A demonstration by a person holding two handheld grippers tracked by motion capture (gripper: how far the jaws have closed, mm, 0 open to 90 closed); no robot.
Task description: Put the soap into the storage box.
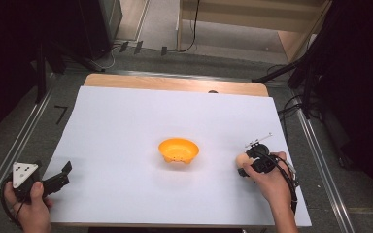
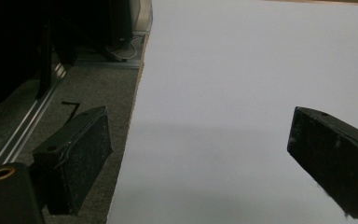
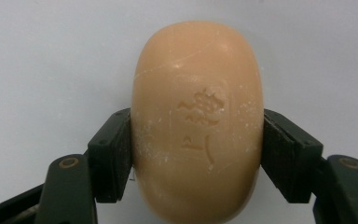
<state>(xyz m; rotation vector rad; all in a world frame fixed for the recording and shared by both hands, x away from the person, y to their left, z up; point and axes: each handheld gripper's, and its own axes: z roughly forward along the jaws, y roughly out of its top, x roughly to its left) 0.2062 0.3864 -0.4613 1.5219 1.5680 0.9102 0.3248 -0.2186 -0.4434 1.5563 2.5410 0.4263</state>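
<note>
A tan oval soap bar (image 3: pixel 198 121) with a stamped mark lies on the white sheet at the right of the table, seen small in the high view as the soap bar (image 1: pixel 242 158). My right gripper (image 3: pixel 198 154) is shut on it, both black pads pressed against its sides; from above, the right gripper (image 1: pixel 246 164) points left. An orange bowl (image 1: pixel 178 150) stands empty at the sheet's middle, well to the left of the soap. At the table's near left edge my left gripper (image 1: pixel 64 173) is open with nothing between its jaws, wide apart in its own view (image 2: pixel 200 154).
The white sheet (image 1: pixel 126 126) covers most of the wooden table (image 1: pixel 175 83). Metal rails and grey floor run along both sides, with dark stands and cables at the back. The left gripper hangs over the sheet's left border (image 2: pixel 130 140).
</note>
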